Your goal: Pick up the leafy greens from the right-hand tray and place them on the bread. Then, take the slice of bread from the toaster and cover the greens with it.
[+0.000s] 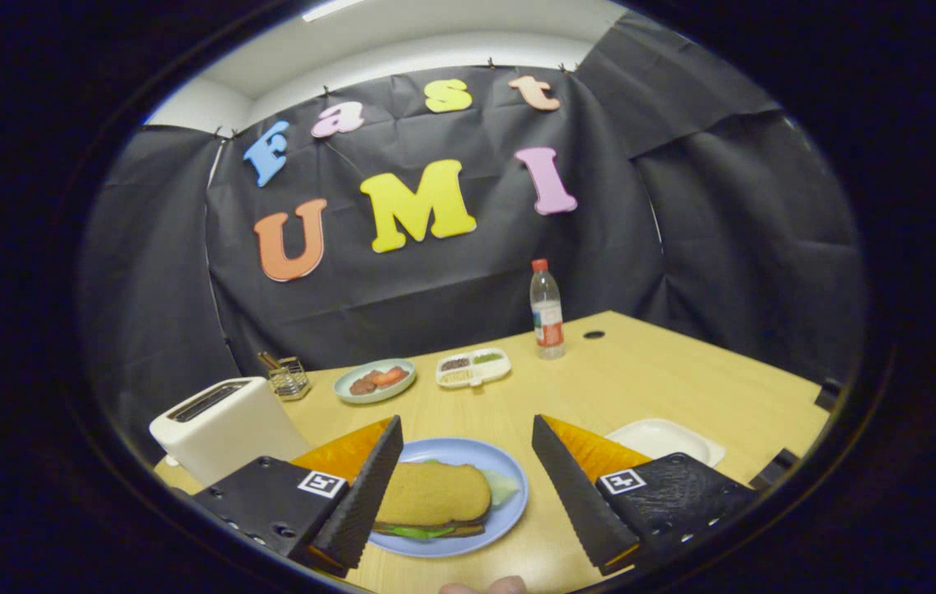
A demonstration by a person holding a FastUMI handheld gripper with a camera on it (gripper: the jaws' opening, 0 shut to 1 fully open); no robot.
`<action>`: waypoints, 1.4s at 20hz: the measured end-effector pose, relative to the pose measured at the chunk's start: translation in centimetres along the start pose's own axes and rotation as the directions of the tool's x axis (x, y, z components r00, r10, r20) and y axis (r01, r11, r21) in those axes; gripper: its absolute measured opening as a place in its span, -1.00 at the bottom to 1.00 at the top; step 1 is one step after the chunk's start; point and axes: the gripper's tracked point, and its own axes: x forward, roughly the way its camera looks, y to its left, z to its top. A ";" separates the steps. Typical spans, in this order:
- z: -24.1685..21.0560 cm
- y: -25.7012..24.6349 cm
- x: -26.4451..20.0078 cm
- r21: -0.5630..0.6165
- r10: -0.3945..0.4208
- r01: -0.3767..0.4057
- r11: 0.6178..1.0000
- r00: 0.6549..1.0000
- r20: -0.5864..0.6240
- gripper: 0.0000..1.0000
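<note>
Left to right: the toaster (224,425) is standing on the worktop (649,379); the claw (463,487) is hovering released, fingers spread either side of the blue plate (509,474), where the bread slice (433,493) is lying crosswise over the greens (502,487). The white tray (665,437) is sitting beyond the right finger. Judged complete.

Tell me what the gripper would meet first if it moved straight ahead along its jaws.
Probably the sandwich on the blue plate, between the open jaws of the gripper; depth is unclear.
</note>
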 end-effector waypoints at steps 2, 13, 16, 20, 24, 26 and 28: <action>2.9 0.1 -1.8 -0.057 0.007 -0.003 0.998 0.997 0.073 0.91; 12.9 0.0 -14.4 -0.178 0.079 -0.026 0.984 0.953 0.293 0.90; 12.8 -0.1 -15.9 -0.186 0.080 -0.025 0.982 0.952 0.297 0.91; 12.1 0.8 -16.3 -0.170 0.101 -0.052 0.984 0.950 0.294 0.90; 11.5 1.6 -15.8 -0.176 0.118 -0.070 0.982 0.953 0.278 0.91; 11.3 2.0 -15.6 -0.175 0.121 -0.074 0.982 0.953 0.276 0.91; 11.4 2.2 -15.7 -0.174 0.122 -0.075 0.982 0.952 0.280 0.91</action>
